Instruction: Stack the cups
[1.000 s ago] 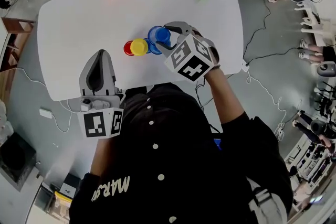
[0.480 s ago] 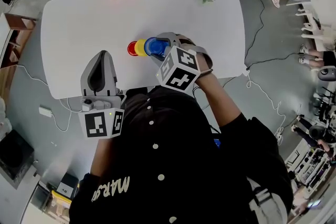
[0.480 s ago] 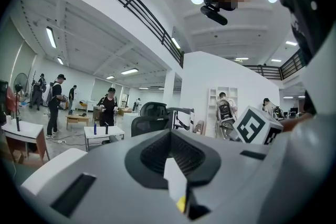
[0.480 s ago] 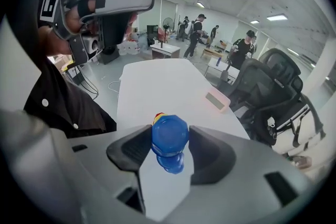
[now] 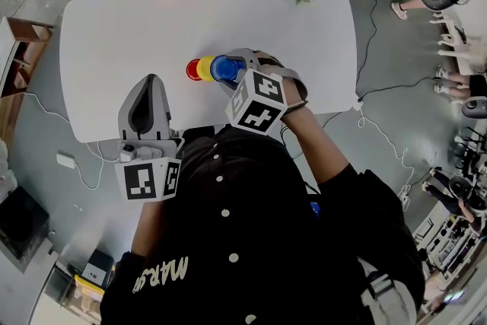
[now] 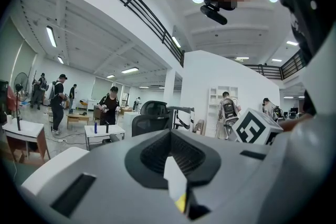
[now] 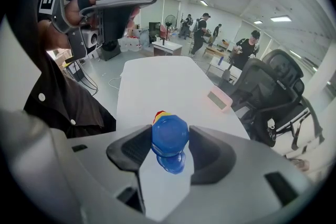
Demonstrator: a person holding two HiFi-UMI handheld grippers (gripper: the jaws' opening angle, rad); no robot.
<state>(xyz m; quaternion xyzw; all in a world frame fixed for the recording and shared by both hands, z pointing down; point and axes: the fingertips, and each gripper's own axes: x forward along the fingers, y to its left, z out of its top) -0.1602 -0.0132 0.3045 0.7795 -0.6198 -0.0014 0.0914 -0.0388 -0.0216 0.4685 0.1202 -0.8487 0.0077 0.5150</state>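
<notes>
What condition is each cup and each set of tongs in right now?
blue cup: clamped in the right tongs.
yellow cup: on the table, free.
red cup: on the table, free.
right tongs: closed on the blue cup.
left tongs: closed, empty.

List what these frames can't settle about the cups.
- Head view: base of the blue cup, hidden by its own body and the right gripper; touching the table or lifted, cannot tell.
- Right gripper view: red cup mostly behind the yellow cup and blue one.
- Left gripper view: no cups in frame.
</notes>
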